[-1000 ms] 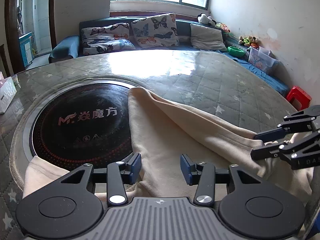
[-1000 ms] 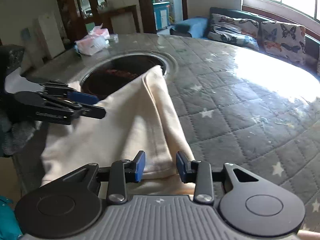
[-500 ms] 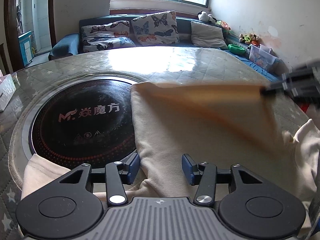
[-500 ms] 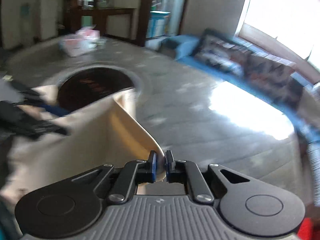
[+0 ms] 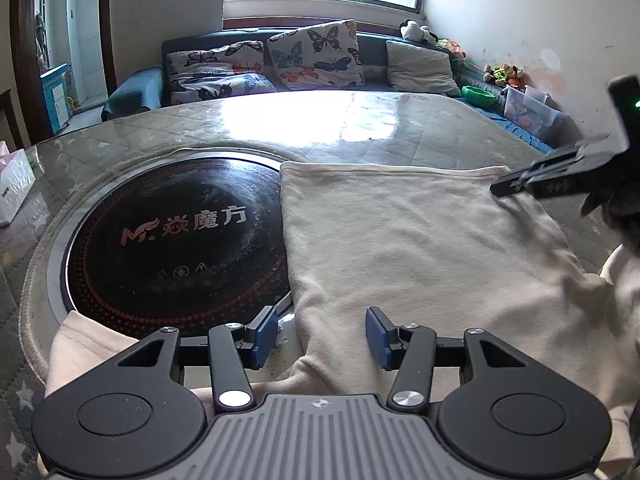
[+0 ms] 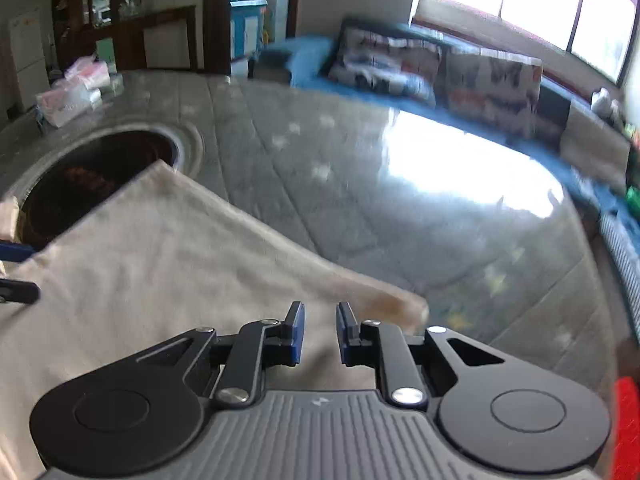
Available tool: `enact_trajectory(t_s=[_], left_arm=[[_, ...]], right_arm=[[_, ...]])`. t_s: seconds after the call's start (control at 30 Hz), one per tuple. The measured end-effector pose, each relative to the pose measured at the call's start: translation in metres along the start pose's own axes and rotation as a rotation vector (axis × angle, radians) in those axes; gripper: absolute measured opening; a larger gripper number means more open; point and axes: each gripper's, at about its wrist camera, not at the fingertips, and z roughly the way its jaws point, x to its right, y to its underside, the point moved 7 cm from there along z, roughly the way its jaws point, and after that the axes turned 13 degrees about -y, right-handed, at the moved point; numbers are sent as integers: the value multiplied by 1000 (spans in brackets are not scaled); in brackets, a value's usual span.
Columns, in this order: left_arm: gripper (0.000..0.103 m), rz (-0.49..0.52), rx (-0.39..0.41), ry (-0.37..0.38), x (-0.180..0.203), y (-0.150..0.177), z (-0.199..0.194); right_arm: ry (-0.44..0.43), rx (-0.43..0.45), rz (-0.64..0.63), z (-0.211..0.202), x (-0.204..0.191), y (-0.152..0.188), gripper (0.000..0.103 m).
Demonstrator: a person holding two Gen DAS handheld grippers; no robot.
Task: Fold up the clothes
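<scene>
Reading "MF. 焱魔方" on black cooktop beside cream garment

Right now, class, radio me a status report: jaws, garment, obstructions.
Left gripper open over the cream garment. Right gripper jaws opening, nothing pinched. Garment spread flat, edge overlapping the black cooktop. Nothing obstructing.

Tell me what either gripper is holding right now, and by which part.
Nothing. The left gripper stands open over the cream garment; the right gripper is opening above its corner, pads off the cloth.
</scene>
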Motion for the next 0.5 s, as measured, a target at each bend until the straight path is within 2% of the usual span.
enact_trajectory(t_s=[0.07, 0.2, 0.3, 0.33, 0.5], left_arm=[[52, 2, 4, -8, -3, 0, -2], [52, -29, 45, -12, -18, 0, -21], [53, -63, 75, -33, -35, 4, -37], [52, -73, 77, -47, -41, 7, -41], [51, -97, 94, -160, -69, 15, -53]], right_arm=[[2, 33, 31, 2, 9, 0, 23], [18, 54, 95, -1, 21, -6, 23], [-10, 67, 55, -15, 6, -5, 27], [-29, 66, 31, -20, -4, -2, 32], [-119, 33, -77, -38, -53, 15, 38]])
